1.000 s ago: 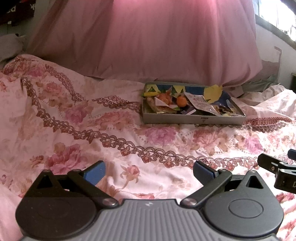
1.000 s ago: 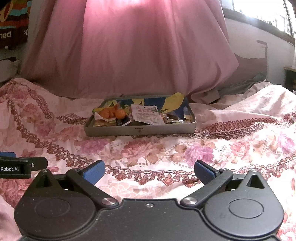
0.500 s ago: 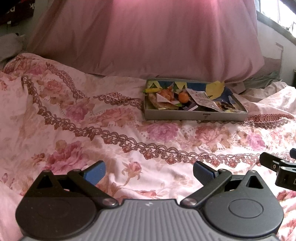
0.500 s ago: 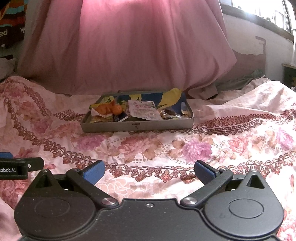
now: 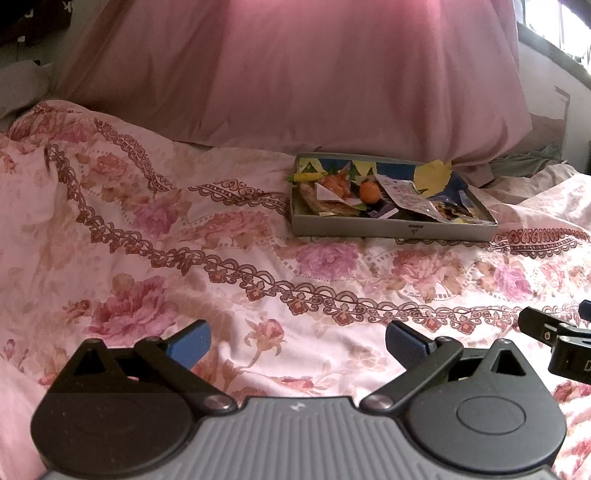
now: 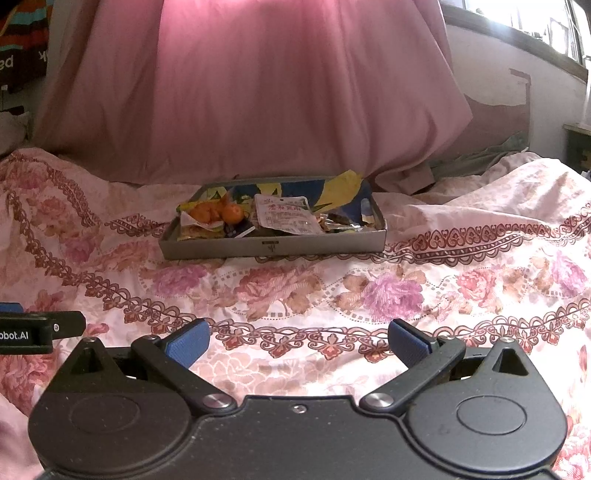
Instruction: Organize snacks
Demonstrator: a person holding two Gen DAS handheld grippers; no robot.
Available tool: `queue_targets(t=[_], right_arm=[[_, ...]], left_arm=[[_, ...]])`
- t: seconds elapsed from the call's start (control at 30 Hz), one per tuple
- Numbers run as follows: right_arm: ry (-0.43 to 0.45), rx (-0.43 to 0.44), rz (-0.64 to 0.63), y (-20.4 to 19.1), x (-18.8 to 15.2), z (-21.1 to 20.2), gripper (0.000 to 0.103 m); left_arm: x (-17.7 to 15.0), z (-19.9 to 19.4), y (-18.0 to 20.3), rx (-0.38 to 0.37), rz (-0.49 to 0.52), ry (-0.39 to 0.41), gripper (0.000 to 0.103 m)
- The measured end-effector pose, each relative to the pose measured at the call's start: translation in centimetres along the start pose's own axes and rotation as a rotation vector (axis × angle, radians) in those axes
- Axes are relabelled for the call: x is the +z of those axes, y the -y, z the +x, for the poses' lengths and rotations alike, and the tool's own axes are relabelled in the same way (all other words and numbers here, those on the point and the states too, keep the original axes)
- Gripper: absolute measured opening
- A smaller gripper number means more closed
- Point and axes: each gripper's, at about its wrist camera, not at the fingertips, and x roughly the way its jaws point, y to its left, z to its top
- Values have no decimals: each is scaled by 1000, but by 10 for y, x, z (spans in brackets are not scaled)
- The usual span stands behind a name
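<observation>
A shallow grey box (image 5: 391,229) (image 6: 273,248) sits on the floral bedspread, filled with snacks: orange fruits (image 5: 369,192) (image 6: 232,213), a white printed packet (image 5: 406,195) (image 6: 284,218), yellow wrappers (image 5: 432,177) and other packs. My left gripper (image 5: 297,343) is open and empty, well short of the box, which lies ahead to its right. My right gripper (image 6: 298,341) is open and empty, with the box straight ahead. Each gripper shows at the edge of the other's view (image 5: 554,343) (image 6: 33,330).
The pink floral bedspread (image 6: 332,288) covers the bed with soft folds. A large pink quilt (image 6: 258,92) piles up behind the box. A wall and bright window (image 6: 535,33) are at the right.
Both views have tilted a little: the box sits lower in each frame and slightly nearer. Both grippers stay open and empty.
</observation>
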Motion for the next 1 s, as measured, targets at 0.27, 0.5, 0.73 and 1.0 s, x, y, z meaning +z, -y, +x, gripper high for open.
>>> queue_targets(t=[0.27, 0.5, 0.73, 1.0], right_arm=[[-1, 0, 0, 0, 0, 0, 102], [-3, 0, -2, 0, 0, 1, 102], [3, 2, -1, 0, -2, 0, 102], [0, 2, -2, -1, -1, 0, 102]], left_arm=[[0, 0, 0, 0, -1, 0, 103], [0, 0, 0, 0, -3, -1, 103], [0, 0, 1, 0, -1, -1, 103], [1, 0, 1, 0, -2, -1, 103]])
